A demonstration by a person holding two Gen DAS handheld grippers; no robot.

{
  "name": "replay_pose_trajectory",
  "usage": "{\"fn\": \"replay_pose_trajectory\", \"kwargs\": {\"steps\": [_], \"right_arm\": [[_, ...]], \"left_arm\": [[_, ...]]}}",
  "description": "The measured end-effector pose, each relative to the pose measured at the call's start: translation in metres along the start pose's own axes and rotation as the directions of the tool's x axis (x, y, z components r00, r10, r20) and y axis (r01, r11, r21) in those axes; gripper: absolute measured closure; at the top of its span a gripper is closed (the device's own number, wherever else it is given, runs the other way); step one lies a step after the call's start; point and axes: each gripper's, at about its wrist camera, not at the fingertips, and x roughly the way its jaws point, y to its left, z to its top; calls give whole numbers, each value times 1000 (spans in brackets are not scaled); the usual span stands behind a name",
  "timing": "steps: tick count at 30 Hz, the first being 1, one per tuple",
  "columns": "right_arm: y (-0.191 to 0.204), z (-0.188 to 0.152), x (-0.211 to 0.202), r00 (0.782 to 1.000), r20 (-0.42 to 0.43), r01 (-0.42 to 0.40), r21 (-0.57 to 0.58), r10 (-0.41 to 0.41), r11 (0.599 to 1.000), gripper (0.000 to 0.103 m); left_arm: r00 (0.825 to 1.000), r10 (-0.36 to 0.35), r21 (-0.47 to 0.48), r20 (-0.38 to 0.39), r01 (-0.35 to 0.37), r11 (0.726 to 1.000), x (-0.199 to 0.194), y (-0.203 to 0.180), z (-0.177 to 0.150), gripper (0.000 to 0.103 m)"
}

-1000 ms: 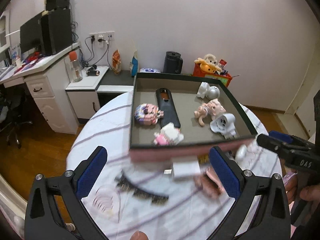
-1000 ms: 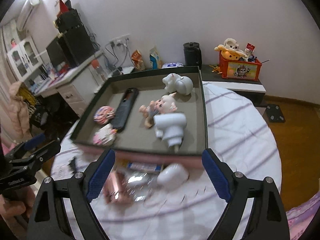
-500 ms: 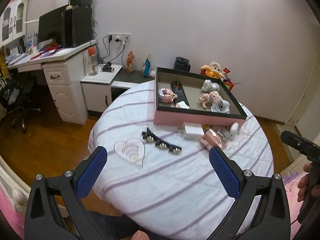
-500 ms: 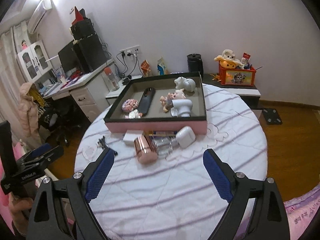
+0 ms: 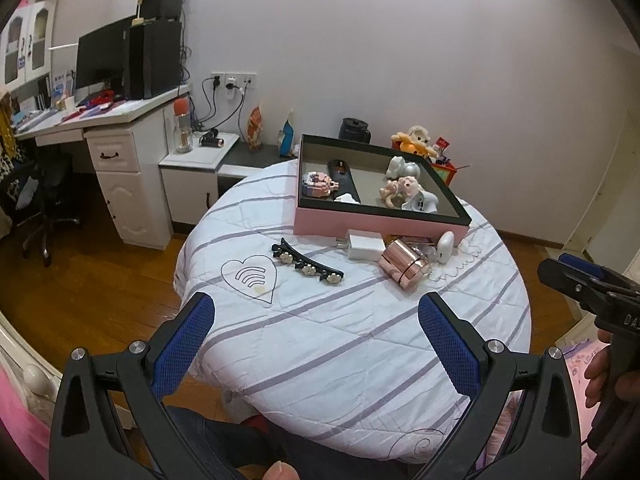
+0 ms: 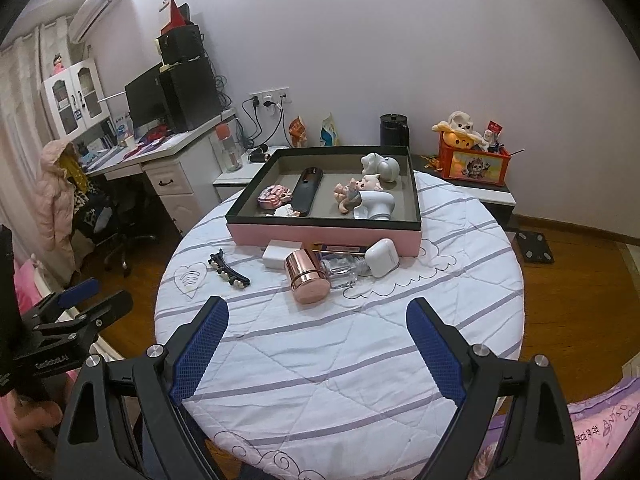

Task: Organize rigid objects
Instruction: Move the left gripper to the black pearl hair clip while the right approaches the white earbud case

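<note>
L gripper (image 5: 316, 316) & R gripper (image 6: 317, 318): both spread wide, empty, above near edge of table (image 6: 360, 360). Tray (image 6: 324, 236) at far side w/ figurines, remote. Clip (image 6: 229, 271), charger (image 6: 278, 254), jar (image 6: 306, 276), earbud case (image 6: 382, 258) loose in front of tray.

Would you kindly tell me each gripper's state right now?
Left gripper: open, holding nothing.
Right gripper: open, holding nothing.
</note>
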Motion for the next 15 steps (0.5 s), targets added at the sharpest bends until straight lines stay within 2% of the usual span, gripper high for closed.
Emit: {"fn": "replay_pose_trajectory", "kwargs": {"steps": [15], "right_arm": [[1, -3, -3, 1000, -4, 12, -1, -12, 1000, 11]], "left_arm": [[1000, 6, 1, -2, -6, 1000, -2, -4, 0, 0]]}}
